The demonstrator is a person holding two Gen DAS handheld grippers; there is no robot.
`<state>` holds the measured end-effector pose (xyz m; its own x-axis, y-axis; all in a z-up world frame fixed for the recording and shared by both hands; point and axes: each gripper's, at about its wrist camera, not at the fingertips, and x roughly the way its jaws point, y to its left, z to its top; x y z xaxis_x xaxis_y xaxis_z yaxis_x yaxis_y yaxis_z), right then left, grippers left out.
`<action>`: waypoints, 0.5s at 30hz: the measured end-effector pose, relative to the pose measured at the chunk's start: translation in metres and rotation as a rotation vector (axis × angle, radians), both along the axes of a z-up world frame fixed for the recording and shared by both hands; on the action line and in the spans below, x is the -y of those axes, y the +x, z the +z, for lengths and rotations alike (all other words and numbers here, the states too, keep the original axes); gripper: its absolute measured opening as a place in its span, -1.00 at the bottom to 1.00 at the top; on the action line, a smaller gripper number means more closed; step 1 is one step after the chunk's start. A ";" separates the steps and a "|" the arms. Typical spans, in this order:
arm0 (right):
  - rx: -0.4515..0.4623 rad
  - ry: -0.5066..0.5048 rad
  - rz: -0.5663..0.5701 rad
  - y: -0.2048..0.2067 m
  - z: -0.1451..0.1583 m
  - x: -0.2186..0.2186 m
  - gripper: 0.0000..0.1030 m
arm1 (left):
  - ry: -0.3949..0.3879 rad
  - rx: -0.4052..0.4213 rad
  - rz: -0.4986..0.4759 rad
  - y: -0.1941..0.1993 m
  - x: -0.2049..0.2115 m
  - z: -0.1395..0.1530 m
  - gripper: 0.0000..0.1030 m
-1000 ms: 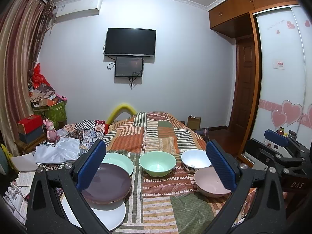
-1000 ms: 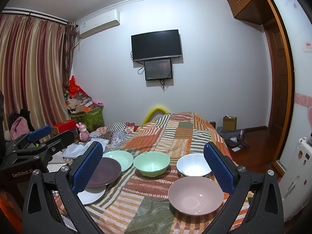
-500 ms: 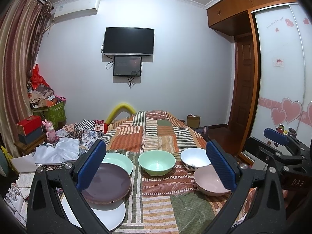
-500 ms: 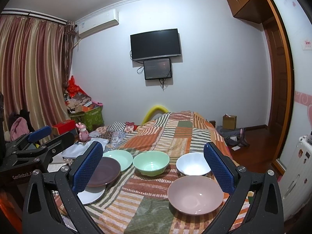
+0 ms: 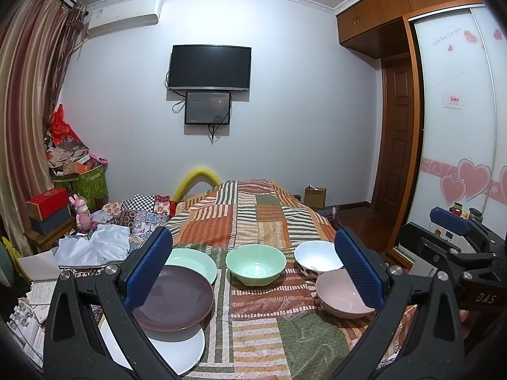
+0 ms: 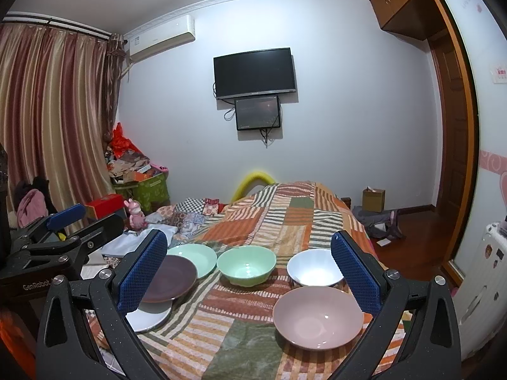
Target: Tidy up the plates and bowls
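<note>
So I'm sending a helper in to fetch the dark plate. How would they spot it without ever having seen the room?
Go to the bed with the striped patchwork cover; the dishes sit at its near end. On the left, three plates overlap in a row. The purple plate is the middle one, resting partly on the white plate, with the mint plate behind it. It is the only dark dish there.

My left gripper (image 5: 253,272): black speckled plastic frame, two fingers faced with blue ribbed pads (image 5: 149,267); silver screw heads at finger joints; triangular cut-outs in frame. My right gripper (image 6: 248,274): same black speckled build, blue mesh-textured pads (image 6: 142,274), silver screws, same cut-outs. Seen from opposite camera, each unit carries blue pad on top; white lettering "DAS" on right one, "GenRobot" on left one
</note>
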<state>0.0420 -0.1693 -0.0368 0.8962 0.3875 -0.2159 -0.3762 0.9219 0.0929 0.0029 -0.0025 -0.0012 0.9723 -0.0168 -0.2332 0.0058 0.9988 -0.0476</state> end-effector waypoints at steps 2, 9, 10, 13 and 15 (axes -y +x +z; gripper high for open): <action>-0.001 0.003 -0.002 0.000 0.000 0.001 1.00 | 0.000 -0.001 0.001 0.000 0.000 0.000 1.00; 0.000 0.003 -0.002 -0.001 0.000 0.001 1.00 | -0.004 -0.002 0.000 0.000 0.001 -0.001 1.00; -0.001 0.003 -0.001 -0.001 0.000 0.001 1.00 | -0.003 -0.002 0.001 0.000 0.001 -0.001 1.00; 0.000 0.003 -0.002 -0.001 0.000 0.001 1.00 | -0.003 0.000 0.002 0.000 0.001 -0.001 1.00; 0.001 0.003 -0.002 -0.001 0.000 0.001 1.00 | -0.002 0.000 0.001 0.000 0.001 0.000 1.00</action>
<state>0.0407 -0.1702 -0.0371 0.8972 0.3863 -0.2141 -0.3743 0.9224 0.0957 0.0027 -0.0031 -0.0015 0.9723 -0.0166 -0.2331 0.0051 0.9987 -0.0498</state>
